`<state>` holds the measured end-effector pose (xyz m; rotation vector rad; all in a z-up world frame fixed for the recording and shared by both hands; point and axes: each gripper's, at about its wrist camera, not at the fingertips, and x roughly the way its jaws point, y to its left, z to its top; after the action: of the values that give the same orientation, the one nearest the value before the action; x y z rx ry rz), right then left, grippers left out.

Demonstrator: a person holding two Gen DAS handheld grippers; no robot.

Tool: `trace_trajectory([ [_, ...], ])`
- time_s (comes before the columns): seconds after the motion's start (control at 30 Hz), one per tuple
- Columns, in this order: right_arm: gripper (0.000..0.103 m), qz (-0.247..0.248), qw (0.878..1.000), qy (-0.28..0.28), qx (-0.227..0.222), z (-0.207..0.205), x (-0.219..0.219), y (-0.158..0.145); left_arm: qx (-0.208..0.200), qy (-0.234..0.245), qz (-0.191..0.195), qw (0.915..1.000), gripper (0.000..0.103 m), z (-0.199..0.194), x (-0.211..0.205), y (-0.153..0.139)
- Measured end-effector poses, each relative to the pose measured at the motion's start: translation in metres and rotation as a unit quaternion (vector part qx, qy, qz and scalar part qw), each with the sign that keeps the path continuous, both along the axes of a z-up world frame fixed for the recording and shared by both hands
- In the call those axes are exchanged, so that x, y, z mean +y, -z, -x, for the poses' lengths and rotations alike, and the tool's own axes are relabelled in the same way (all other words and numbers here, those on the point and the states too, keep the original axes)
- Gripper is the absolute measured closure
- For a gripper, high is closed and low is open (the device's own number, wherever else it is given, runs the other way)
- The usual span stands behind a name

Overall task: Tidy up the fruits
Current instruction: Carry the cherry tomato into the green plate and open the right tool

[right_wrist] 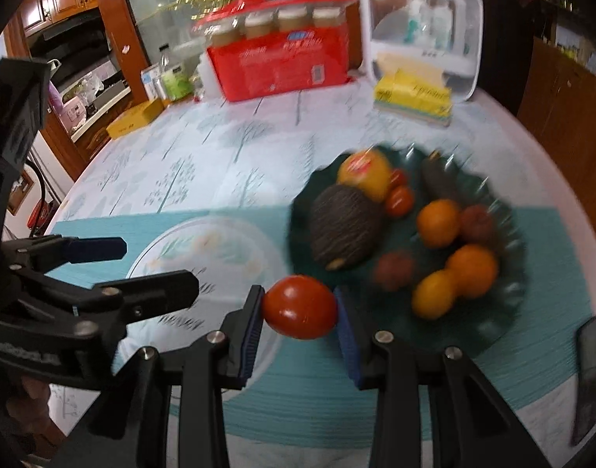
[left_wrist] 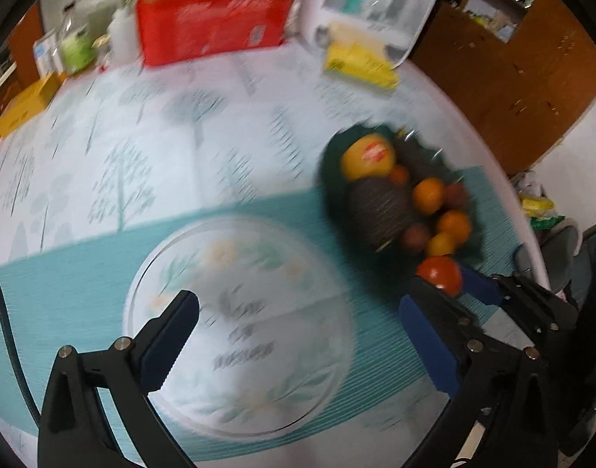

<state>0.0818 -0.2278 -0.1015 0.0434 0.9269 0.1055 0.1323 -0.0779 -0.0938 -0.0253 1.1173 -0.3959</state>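
A dark green scalloped bowl (right_wrist: pixel 508 273) on a teal placemat holds a dark ribbed melon (right_wrist: pixel 344 230), a yellow grapefruit (right_wrist: pixel 366 173), several oranges (right_wrist: pixel 438 222) and small red fruits. My right gripper (right_wrist: pixel 299 308) is shut on a red tomato (right_wrist: pixel 299 306), held just left of the bowl and above the mat. An empty clear glass plate (left_wrist: pixel 239 327) with a flower print lies left of the bowl. My left gripper (left_wrist: pixel 298 331) is open over that plate. In the left wrist view the tomato (left_wrist: pixel 440 273) shows in the right gripper's blue pads (left_wrist: pixel 426 335).
At the table's back stand a red carton (right_wrist: pixel 282 62) with jars, a white plastic box (right_wrist: pixel 422 27), a yellow pack (right_wrist: pixel 415 95), a yellow box (right_wrist: pixel 136 119) and bottles. A dark phone (right_wrist: pixel 588 378) lies at the mat's right edge. Wooden cabinets surround the round table.
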Motion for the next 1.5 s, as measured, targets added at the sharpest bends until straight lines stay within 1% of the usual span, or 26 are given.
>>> trace_trajectory([
  [0.1, 0.067, 0.015, 1.000, -0.001, -0.019, -0.009, -0.023, -0.014, -0.026, 0.002, 0.018, 0.9995, 0.001, -0.012, -0.029, -0.024],
  [0.27, 0.067, 0.031, 0.999, -0.012, -0.033, -0.034, -0.058, -0.022, -0.048, -0.013, 0.031, 0.9983, 0.001, -0.041, -0.070, -0.041],
  [0.33, 0.067, 0.035, 0.999, -0.020, -0.032, -0.042, -0.067, -0.020, -0.053, -0.018, 0.030, 0.9980, 0.001, -0.051, -0.083, -0.042],
  [0.4, 0.067, 0.035, 0.999, -0.031, -0.027, -0.052, -0.075, -0.014, -0.054, -0.027, 0.020, 0.9980, 0.001, -0.064, -0.097, -0.037],
  [0.53, 0.067, 0.021, 0.999, -0.046, -0.015, -0.066, -0.084, -0.002, -0.035, -0.036, 0.006, 0.9987, 0.001, -0.084, -0.113, -0.019],
  [0.77, 0.066, -0.013, 0.998, -0.065, 0.015, -0.081, -0.093, 0.017, -0.010, -0.060, -0.018, 0.9980, 0.001, -0.096, -0.120, 0.009],
  [0.93, 0.060, -0.020, 0.996, -0.083, 0.009, -0.080, -0.095, 0.015, -0.004, -0.067, -0.026, 0.9974, 0.001, -0.094, -0.122, 0.018],
  [1.03, 0.060, -0.021, 0.996, -0.085, 0.013, -0.082, -0.099, 0.014, -0.003, -0.070, -0.027, 0.9972, 0.001, -0.092, -0.122, 0.018],
  [1.13, 0.060, -0.025, 0.996, -0.085, 0.015, -0.075, -0.100, 0.013, -0.002, -0.074, -0.025, 0.9969, 0.001, -0.088, -0.121, 0.017],
  [1.3, 0.060, -0.031, 0.996, -0.086, 0.012, -0.067, -0.100, 0.006, -0.011, -0.075, -0.028, 0.9967, 0.001, -0.077, -0.118, 0.009],
  [1.5, 0.060, -0.033, 0.996, -0.087, 0.007, -0.061, -0.098, -0.002, -0.021, -0.082, -0.022, 0.9961, 0.001, -0.061, -0.112, -0.002],
])
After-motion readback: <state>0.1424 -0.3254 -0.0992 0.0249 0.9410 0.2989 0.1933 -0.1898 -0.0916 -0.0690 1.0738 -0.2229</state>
